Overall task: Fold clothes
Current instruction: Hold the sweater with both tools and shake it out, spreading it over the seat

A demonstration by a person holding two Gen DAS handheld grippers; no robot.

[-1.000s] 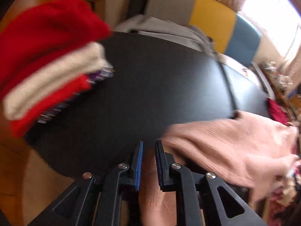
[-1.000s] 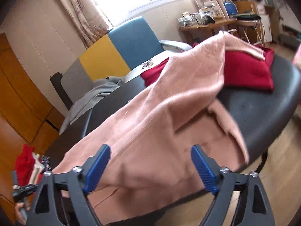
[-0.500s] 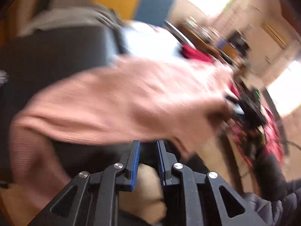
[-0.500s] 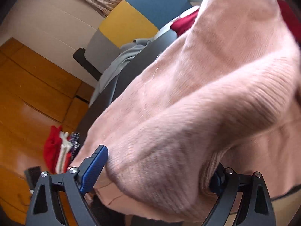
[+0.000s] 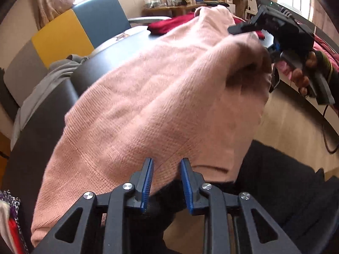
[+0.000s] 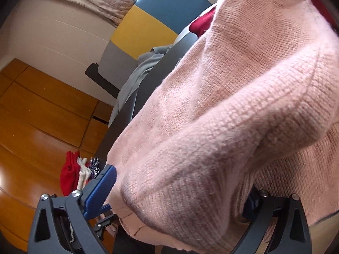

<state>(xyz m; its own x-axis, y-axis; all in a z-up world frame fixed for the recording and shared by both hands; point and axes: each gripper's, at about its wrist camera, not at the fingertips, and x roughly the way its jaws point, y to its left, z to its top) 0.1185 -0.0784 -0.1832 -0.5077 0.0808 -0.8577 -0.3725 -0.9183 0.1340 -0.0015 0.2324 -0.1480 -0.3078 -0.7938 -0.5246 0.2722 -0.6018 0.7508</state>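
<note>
A pink knitted sweater (image 5: 161, 97) lies spread along the dark table (image 5: 40, 118), its near hem hanging over the edge. My left gripper (image 5: 167, 163) hovers at that hem. Its jaws are opening and the blue pads (image 5: 148, 180) do not press on the fabric that shows past them. At the sweater's right side a hand (image 5: 303, 78) holds my right gripper (image 5: 256, 57). In the right wrist view a thick fold of the sweater (image 6: 211, 148) bulges through my right gripper (image 6: 182, 182), whose jaws are opening to their widest. One pad (image 6: 101, 188) shows beside the fold; the other is hidden under the knit.
A folded stack of red, cream and patterned clothes (image 6: 72, 175) sits at the table's left end. A dark red garment (image 5: 169, 24) lies at the far end. A grey garment (image 5: 57, 72) drapes a yellow and blue chair (image 5: 63, 33). The person's dark trousers (image 5: 275, 180) are close below.
The left gripper swung from the folded stack over to the pink sweater's near hem, and its jaws widened. The right gripper sank until the sweater's fold filled its jaws.
</note>
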